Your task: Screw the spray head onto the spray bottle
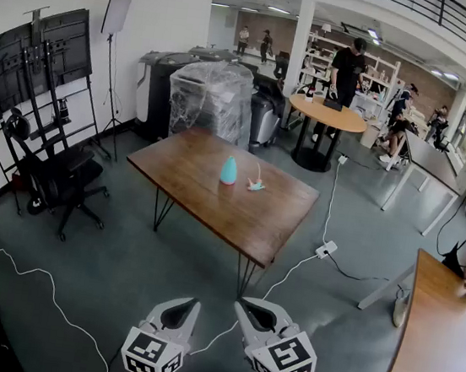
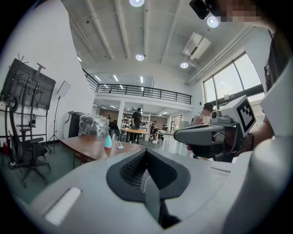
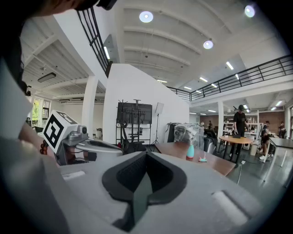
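Head view: left gripper (image 1: 193, 304) and right gripper (image 1: 241, 304) are held at the lower edge, jaws closed and empty. Well above, mid-frame, the upright spray bottle (image 1: 229, 170) is set on the tabletop (image 1: 272, 216), spray head (image 1: 256, 184) lying just right.

The head view looks forward and steeply down from standing height, well back from the wooden surface (image 1: 246, 212), whose near corner points toward the camera. The left tongs (image 1: 193, 305) and right tongs (image 1: 242, 305) each carry a camera looking almost level along their jaws. Both see that same distant surface, and each catches the other tongs at its side.
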`<act>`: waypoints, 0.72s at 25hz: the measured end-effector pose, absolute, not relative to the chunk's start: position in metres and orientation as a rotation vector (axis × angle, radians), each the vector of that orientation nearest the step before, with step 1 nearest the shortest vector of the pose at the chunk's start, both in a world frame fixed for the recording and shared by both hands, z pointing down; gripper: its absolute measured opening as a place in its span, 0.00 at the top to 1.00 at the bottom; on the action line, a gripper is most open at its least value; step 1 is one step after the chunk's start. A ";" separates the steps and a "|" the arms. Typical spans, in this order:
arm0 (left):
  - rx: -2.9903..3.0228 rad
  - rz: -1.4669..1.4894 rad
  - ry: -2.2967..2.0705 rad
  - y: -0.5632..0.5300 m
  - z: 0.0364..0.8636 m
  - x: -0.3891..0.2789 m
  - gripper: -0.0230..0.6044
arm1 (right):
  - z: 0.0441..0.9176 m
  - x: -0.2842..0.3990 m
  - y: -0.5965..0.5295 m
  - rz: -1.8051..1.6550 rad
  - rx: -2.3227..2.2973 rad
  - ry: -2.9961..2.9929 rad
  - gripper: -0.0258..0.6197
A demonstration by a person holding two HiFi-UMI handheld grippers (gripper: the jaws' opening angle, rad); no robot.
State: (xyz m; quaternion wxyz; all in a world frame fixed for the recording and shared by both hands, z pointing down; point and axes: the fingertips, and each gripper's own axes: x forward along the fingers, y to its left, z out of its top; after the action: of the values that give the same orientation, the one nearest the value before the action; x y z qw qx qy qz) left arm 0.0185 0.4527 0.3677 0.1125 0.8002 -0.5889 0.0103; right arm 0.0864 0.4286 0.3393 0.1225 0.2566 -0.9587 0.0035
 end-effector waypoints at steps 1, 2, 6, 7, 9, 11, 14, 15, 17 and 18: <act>2.342 0.028 -1.734 0.451 0.367 0.016 0.94 | 0.338 0.085 0.426 0.005 0.746 -2.794 0.97; 2.336 0.026 -1.738 0.449 0.367 0.013 0.94 | 0.336 0.083 0.424 0.001 0.744 -2.791 0.97; 2.315 0.032 -1.748 0.441 0.371 0.003 0.94 | 0.338 0.075 0.411 0.014 0.737 -2.789 0.97; 2.309 0.036 -1.750 0.437 0.372 0.001 0.94 | 0.340 0.074 0.407 0.022 0.734 -2.789 0.97; 2.296 0.053 -1.755 0.429 0.376 -0.002 0.94 | 0.345 0.072 0.397 0.038 0.725 -2.793 0.97; 2.284 0.070 -1.763 0.416 0.380 -0.006 0.94 | 0.349 0.069 0.381 0.055 0.717 -2.804 0.97; 2.264 0.098 -1.770 0.388 0.386 -0.010 0.94 | 0.355 0.069 0.353 0.081 0.712 -2.812 0.97; 2.259 0.110 -1.771 0.377 0.388 -0.010 0.94 | 0.356 0.069 0.342 0.093 0.711 -2.813 0.97; 2.257 0.131 -1.771 0.353 0.388 -0.009 0.94 | 0.358 0.073 0.317 0.115 0.711 -2.816 0.97; 2.256 0.142 -1.770 0.340 0.387 -0.007 0.94 | 0.359 0.075 0.303 0.124 0.713 -2.817 0.97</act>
State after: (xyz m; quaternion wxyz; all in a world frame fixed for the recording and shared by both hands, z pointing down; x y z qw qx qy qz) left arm -0.0067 0.3398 0.3873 0.1348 0.7787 -0.6107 0.0490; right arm 0.0751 0.3027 0.3587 0.1161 0.2434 -0.9620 0.0425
